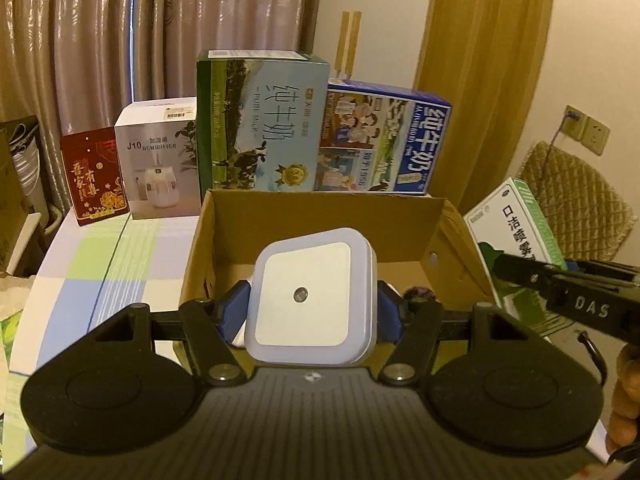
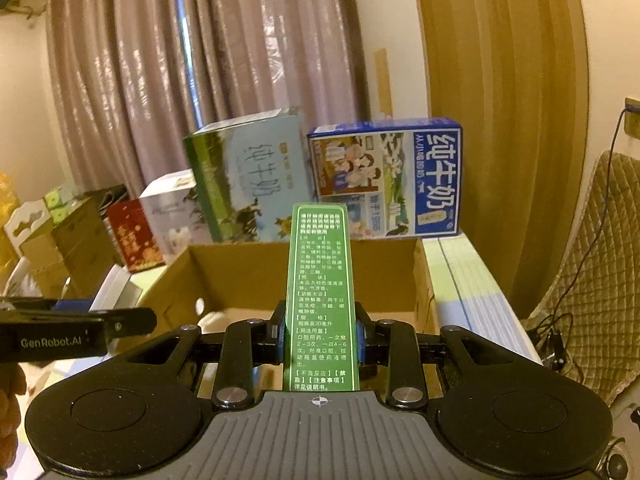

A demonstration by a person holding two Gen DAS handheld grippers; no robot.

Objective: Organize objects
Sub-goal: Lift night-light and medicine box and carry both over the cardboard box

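My left gripper point(image 1: 312, 308) is shut on a white square night light point(image 1: 313, 299), held above the near edge of an open cardboard box point(image 1: 328, 220). The right gripper point(image 2: 320, 334) is shut on a slim green and white medicine box point(image 2: 322, 300), also held over the cardboard box point(image 2: 248, 272) from its right side. In the left wrist view that medicine box point(image 1: 516, 236) shows at the right with the right gripper's arm point(image 1: 568, 292) below it. Something white and something dark lie in the box, mostly hidden behind the night light.
Behind the cardboard box stand a green milk carton point(image 1: 260, 124), a blue milk carton point(image 1: 384, 144), a white humidifier box point(image 1: 160, 164) and a red box point(image 1: 94, 176). A checked tablecloth point(image 1: 120, 256) covers the table. A quilted chair point(image 2: 592, 264) and cables sit at the right.
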